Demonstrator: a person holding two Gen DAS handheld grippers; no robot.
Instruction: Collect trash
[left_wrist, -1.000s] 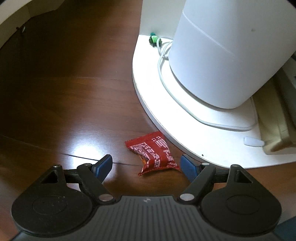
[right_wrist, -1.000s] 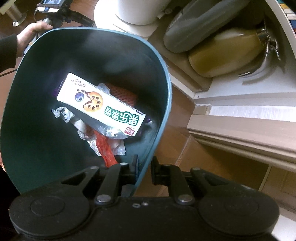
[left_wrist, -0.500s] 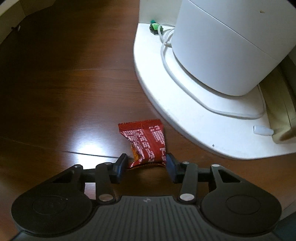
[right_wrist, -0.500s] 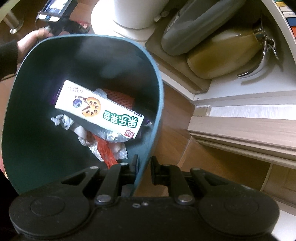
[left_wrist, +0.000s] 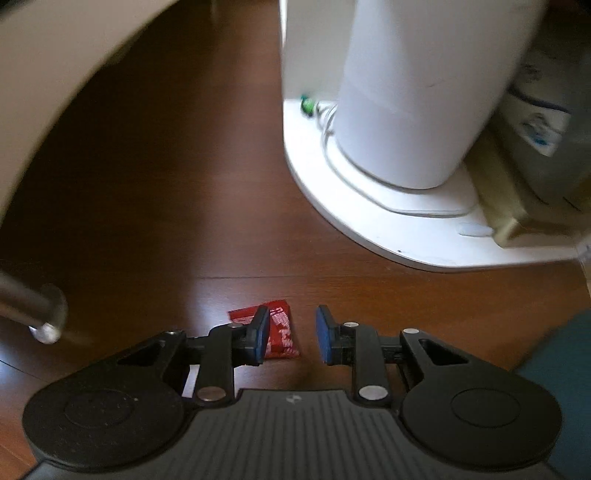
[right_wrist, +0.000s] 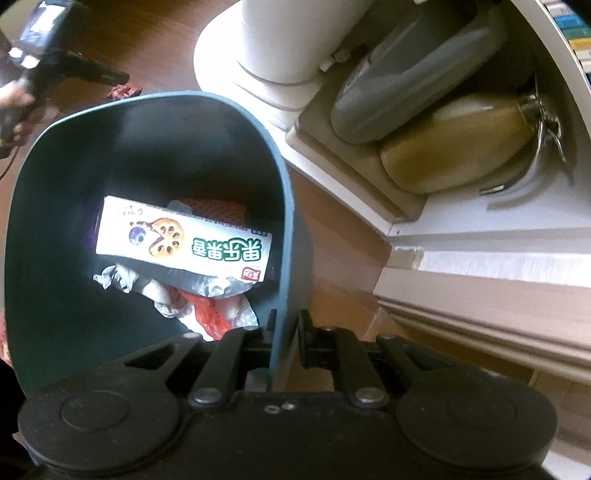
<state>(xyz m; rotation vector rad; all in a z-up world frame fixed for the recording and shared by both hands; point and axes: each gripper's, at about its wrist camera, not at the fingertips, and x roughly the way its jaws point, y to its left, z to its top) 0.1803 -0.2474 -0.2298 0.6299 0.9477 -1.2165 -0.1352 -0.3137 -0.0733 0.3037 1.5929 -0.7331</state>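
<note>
A small red snack wrapper (left_wrist: 282, 332) shows between the blue pads of my left gripper (left_wrist: 290, 338). It sits against the left finger (left_wrist: 258, 338), with a clear gap to the right pad. The jaws are closing and do not pinch it. I cannot tell if it lies on the wooden floor or leans on that finger. In the right wrist view the wrapper (right_wrist: 123, 91) sits just past the left gripper (right_wrist: 110, 75), which a hand holds. My right gripper (right_wrist: 288, 325) is shut on the rim of a teal bin (right_wrist: 291, 206). The bin holds a white carton (right_wrist: 184, 240), crumpled foil and red netting.
A tall white appliance (left_wrist: 417, 92) stands on a round white base (left_wrist: 369, 229) with a white cable, right of the wrapper. A metal leg (left_wrist: 40, 317) is at the left and pale curved furniture (left_wrist: 55, 74) above it. A grey container (right_wrist: 417, 74) and a tan flask (right_wrist: 454, 147) lie on a low shelf.
The left gripper's jaws narrowed from wide apart to close around the wrapper, and the gripper lifted and drew back from the white base. The right gripper kept its hold on the bin.
</note>
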